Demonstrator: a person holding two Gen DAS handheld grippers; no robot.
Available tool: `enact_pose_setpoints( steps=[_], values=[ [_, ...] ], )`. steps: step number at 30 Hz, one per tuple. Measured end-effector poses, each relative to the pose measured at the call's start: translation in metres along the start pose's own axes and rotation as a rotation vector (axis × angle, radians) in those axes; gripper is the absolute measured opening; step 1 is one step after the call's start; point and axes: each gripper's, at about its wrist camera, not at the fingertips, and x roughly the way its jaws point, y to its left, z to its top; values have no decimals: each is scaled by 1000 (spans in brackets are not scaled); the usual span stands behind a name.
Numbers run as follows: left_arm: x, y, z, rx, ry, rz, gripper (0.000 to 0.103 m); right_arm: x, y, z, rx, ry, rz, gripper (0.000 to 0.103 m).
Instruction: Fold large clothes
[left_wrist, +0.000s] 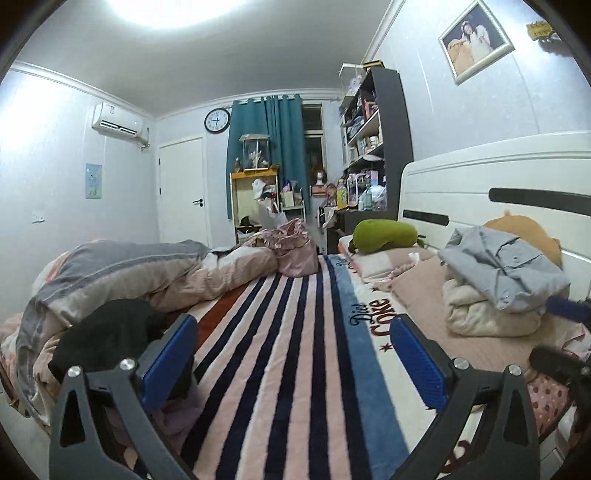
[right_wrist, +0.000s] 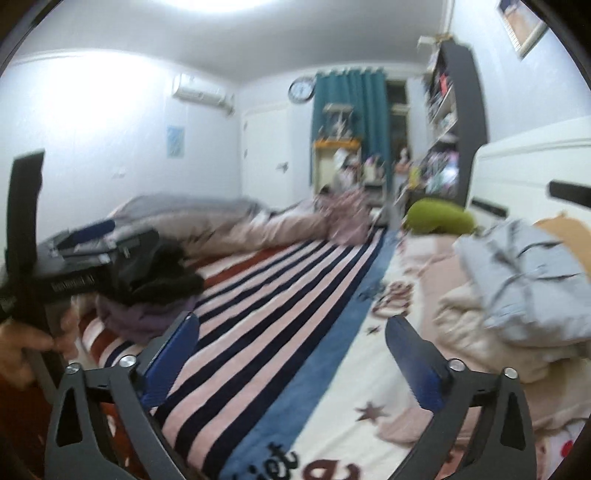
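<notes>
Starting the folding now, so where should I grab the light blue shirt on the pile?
Probably the loose upper fold of the light blue shirt, approached from the striped blanket side. It lies crumpled atop the cream garment, so pinching a raised edge should lift it alone.

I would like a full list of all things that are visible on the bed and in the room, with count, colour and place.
blanket: 1, striped pink, navy and blue, over the bed middle
duvet: 1, pink and grey, bunched at left
black garment: 1, black, on the duvet's near end
clothes pile: 1, grey on cream, right, by the headboard
green plush: 1, green, on the pillow
headboard: 1, white, right
curtain: 1, teal, far wall
clock: 1, white face, left of curtain
shelf: 1, dark, crowded, right wall
left gripper: open, empty
right gripper: open, empty
</notes>
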Motion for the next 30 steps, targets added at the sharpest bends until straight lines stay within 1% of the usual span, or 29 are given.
enact_pose_setpoints(
  steps=[2, 4, 6, 10, 21, 30],
  values=[
    [-1, -2, 0, -1, -3, -16, 103, -15, -2, 3, -8, -39, -44, 103],
    [-2, -3, 1, -1, -11, -12, 103, -25, -3, 5, -12, -64, -74, 103],
    [-6, -2, 1, -13, -18, -10, 103, -34, -6, 6, -4, -85, -85, 103],
    [-9, 6, -1, -36, -22, -14, 103, -40, -7, 7, 14, -97, -82, 103],
    [-13, 17, -6, -41, -23, 34, 103, -26, 0, 5, 21, -76, -41, 103],
    [-14, 22, -9, -47, -20, 45, 103, -25, 6, 6, 20, -76, -23, 103]
  ],
)
